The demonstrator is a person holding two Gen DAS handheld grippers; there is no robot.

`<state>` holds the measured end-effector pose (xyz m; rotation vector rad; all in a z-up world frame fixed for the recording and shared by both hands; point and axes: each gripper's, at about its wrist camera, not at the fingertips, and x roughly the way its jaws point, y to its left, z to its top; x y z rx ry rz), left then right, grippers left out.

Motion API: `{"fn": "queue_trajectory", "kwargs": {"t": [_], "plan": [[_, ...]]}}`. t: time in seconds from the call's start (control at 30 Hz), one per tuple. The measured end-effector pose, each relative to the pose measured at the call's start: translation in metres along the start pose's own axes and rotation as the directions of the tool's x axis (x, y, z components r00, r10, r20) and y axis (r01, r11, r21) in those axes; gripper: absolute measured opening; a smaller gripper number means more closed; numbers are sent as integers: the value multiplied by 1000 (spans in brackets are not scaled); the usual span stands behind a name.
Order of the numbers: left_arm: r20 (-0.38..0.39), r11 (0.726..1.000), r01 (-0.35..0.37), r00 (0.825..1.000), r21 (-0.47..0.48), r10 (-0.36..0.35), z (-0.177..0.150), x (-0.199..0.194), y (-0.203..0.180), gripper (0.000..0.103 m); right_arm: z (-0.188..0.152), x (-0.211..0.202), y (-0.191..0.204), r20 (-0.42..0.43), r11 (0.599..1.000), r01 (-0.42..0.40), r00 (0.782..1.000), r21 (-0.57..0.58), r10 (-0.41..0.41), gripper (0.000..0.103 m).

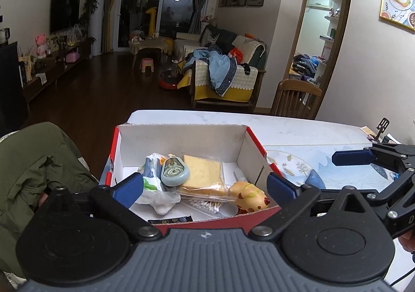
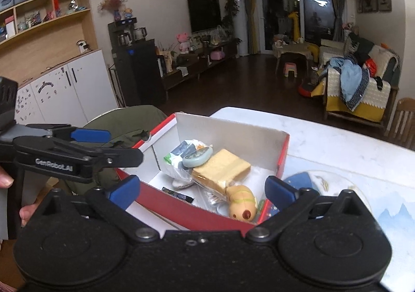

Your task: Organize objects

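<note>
Both grippers, left (image 1: 205, 185) and right (image 2: 201, 192), hover with jaws apart and empty over the box (image 1: 181, 141) on the desk (image 1: 311, 126). Stuff's heaped inside; the sponge (image 1: 202, 171) at 12 o'clock could slide, since it's perched on loose bags.

Box (image 1: 181, 136): matt white cardboard inside, glossy red outside. Sponge (image 1: 202, 171): porous, in clear glossy plastic wrap. Yellow toy (image 1: 249, 194) at 4 o'clock: smooth plastic. Desk (image 1: 298, 128): polished marble-look.
</note>
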<state>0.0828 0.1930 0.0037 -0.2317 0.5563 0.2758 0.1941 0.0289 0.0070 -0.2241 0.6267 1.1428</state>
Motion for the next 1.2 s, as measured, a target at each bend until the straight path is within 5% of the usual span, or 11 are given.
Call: {"fn": "queue_trajectory", "kwargs": {"t": [0.8,1.2], "plan": [[3,995,-100,995,5,100,-11,5,-18,102,-18,-7,-14,0,997,25,1000,68,-26,102],[0,995,-96,995,13,96,-14,7,-25,102,-20,-8,-19,-2,996,24,1000,82,-24,102]]}}
